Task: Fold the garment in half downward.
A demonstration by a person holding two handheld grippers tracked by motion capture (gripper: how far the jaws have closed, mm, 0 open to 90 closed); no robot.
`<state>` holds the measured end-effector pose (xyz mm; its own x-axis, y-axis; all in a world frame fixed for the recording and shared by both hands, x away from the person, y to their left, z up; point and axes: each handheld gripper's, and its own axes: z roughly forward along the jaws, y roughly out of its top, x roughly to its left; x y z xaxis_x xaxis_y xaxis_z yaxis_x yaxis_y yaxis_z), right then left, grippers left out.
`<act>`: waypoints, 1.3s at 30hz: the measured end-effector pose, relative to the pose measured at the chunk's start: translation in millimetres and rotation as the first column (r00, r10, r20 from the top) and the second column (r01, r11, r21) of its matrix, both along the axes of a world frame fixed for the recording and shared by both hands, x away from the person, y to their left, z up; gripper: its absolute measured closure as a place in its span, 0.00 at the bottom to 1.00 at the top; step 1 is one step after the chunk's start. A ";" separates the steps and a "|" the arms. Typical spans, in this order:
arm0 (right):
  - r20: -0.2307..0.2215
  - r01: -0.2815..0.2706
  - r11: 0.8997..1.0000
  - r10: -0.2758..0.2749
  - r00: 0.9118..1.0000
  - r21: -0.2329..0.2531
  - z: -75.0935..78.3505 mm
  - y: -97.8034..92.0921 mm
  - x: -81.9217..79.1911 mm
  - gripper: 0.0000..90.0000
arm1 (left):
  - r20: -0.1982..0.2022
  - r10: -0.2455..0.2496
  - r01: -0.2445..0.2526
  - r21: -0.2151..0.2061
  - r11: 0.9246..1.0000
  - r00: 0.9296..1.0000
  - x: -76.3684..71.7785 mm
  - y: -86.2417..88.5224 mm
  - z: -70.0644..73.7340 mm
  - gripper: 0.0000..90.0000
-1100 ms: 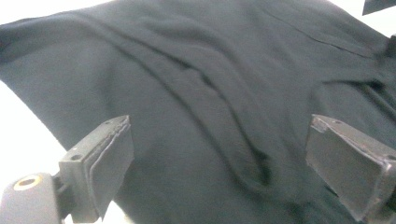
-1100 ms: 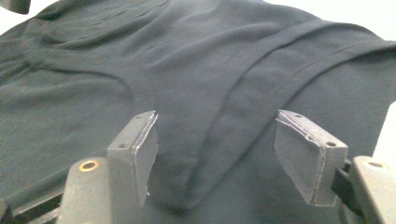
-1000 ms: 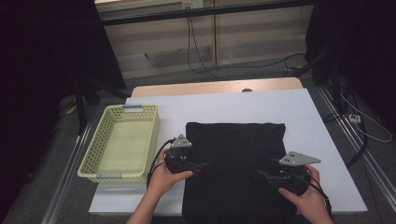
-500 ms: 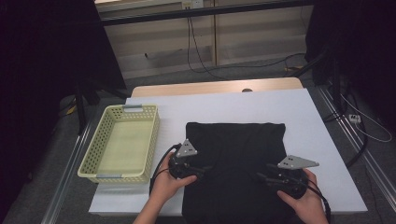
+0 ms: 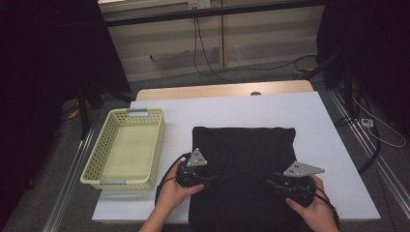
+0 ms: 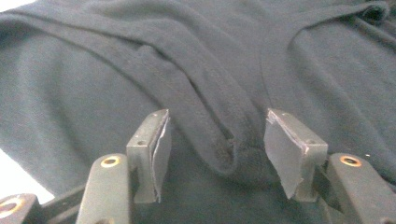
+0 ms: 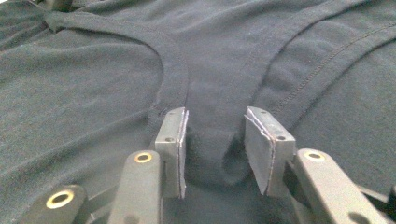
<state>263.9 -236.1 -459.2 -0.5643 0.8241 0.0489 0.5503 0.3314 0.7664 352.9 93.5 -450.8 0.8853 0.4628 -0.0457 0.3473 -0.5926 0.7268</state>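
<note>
A black garment (image 5: 244, 147) lies flat on the white table (image 5: 329, 130), its near part hanging over the front edge. My left gripper (image 5: 209, 178) rests low on the garment's left side, held by a hand. In the left gripper view the gripper (image 6: 215, 144) is open, and a thick folded hem of the cloth (image 6: 219, 140) lies between the jaws without being pinched. My right gripper (image 5: 275, 182) rests on the garment's right side. In the right gripper view that gripper (image 7: 215, 140) is open too, astride a raised strap-like fold (image 7: 210, 126).
A pale yellow perforated basket (image 5: 104, 174) stands empty at the table's left edge. Cables trail from both grippers across the garment. Beyond the table's far edge are a wooden strip, floor cables and dark stands.
Both grippers have slid a little inward over the garment, the left one to the right and nearer, the right one slightly left. The garment lies as before.
</note>
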 end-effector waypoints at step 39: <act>-0.023 -0.004 1.000 0.003 1.000 -0.014 3.4 -6.1 1.6 0.89 | -0.096 -0.047 0.050 0.027 0.998 0.994 -7.6 -4.0 5.0 0.92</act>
<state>265.5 -242.2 -455.9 -0.5661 0.8229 0.0499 0.5664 0.3443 0.7488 345.3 89.6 -445.8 0.8989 0.4219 -0.1179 0.3845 -0.6308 0.6739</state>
